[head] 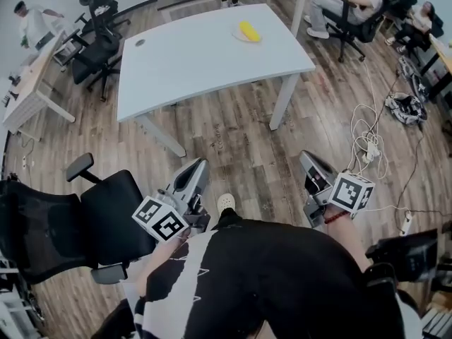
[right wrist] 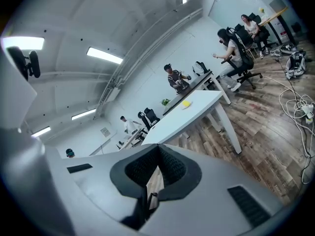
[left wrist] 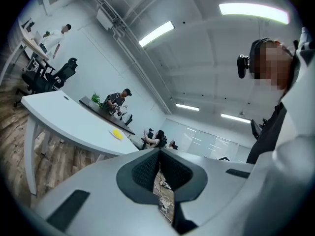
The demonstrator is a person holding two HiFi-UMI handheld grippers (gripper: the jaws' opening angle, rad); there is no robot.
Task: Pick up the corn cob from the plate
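Note:
A yellow corn cob lies on a small pale plate near the far right part of the white table. It also shows small and far off as the corn cob in the left gripper view and the corn cob in the right gripper view. My left gripper and right gripper are held low in front of the person, well short of the table. Both pairs of jaws are shut, tips together, with nothing between them.
Black office chairs stand left of the table, and another chair is close at my left. Cables and a power strip lie on the wood floor at the right. People sit at desks at the far right and far left.

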